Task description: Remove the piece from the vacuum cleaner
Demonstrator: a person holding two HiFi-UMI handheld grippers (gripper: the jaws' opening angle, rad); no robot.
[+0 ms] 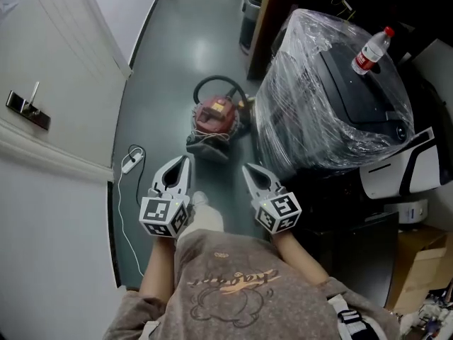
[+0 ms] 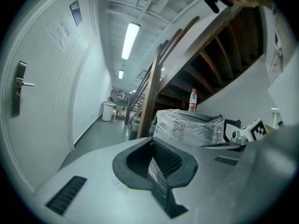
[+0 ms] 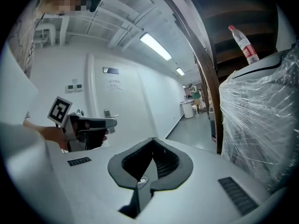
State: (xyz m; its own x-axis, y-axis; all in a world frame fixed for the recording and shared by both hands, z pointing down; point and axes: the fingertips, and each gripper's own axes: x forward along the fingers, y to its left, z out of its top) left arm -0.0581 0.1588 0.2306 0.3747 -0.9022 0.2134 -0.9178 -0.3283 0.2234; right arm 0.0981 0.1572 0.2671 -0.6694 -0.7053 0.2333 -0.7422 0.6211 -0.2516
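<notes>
Head view looks steeply down past the person's shirt [image 1: 233, 282] to two claws held side by side above the floor [image 1: 177, 48]. The left claw [image 1: 185, 161] and right claw [image 1: 249, 168] both point forward toward the vacuum [image 1: 214, 117]. It is a small red canister on the floor ahead of them, roughly in line with the gap between the two tips. It lies apart from both claws, and neither touches it. A dark hose [image 1: 221, 82] loops round the canister's far side. To the right of the vacuum, close beside it, stands a bulky machine [image 1: 325, 112] wrapped in clear film, with a bottle [image 1: 371, 50] upright on top. A white cable [image 1: 131, 163] lies on the floor to the left of the left claw, near the door [image 1: 42, 48]. Left gripper view shows that claw's jaws pressed together with nothing between them, and the wrapped machine and bottle ahead to the right. Right gripper view shows its jaws closed and empty too, with the left claw off to the side and the wrapped machine close on the right.
</notes>
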